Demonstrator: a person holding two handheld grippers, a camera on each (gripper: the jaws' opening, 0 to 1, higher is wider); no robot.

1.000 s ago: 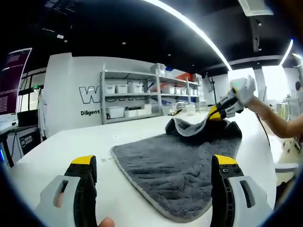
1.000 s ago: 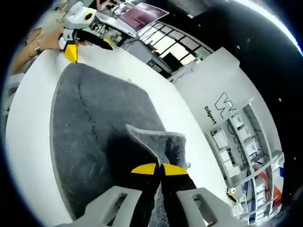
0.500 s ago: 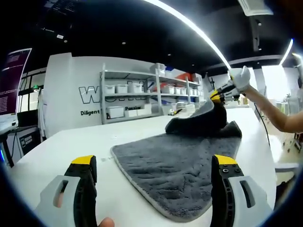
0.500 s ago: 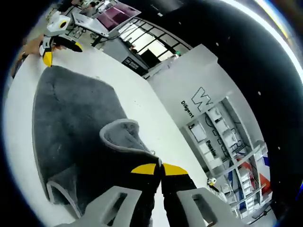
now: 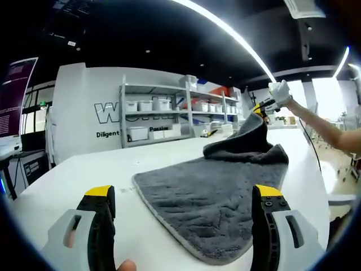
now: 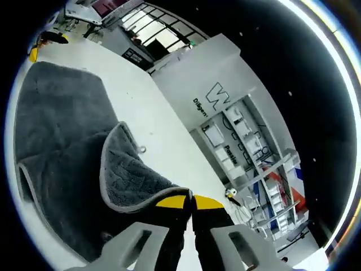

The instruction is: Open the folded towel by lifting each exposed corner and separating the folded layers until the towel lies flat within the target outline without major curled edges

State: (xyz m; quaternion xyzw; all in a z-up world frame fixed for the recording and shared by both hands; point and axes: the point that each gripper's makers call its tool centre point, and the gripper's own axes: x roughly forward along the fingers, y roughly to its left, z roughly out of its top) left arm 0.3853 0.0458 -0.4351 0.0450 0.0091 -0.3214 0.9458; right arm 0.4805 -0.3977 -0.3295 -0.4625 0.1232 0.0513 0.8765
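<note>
This looks like a lab or a workshop for testing, not a home. Beyond the fingers point(image 5: 100, 199) of the left gripper stands a white wall point(image 5: 84, 107) with big company lettering point(image 5: 107, 113) and a smaller slogan line under it. Next to it is a metal shelf rack point(image 5: 163, 116) with rows of white storage boxes point(image 5: 138, 134). The ceiling point(image 5: 141, 34) is black, with long curved light strips point(image 5: 225, 28). The work surface is a wide white table point(image 5: 73, 175). To the left of the fingers a screen point(image 5: 14, 96) glows purple, and far right there are bright windows point(image 5: 327, 99).
</note>
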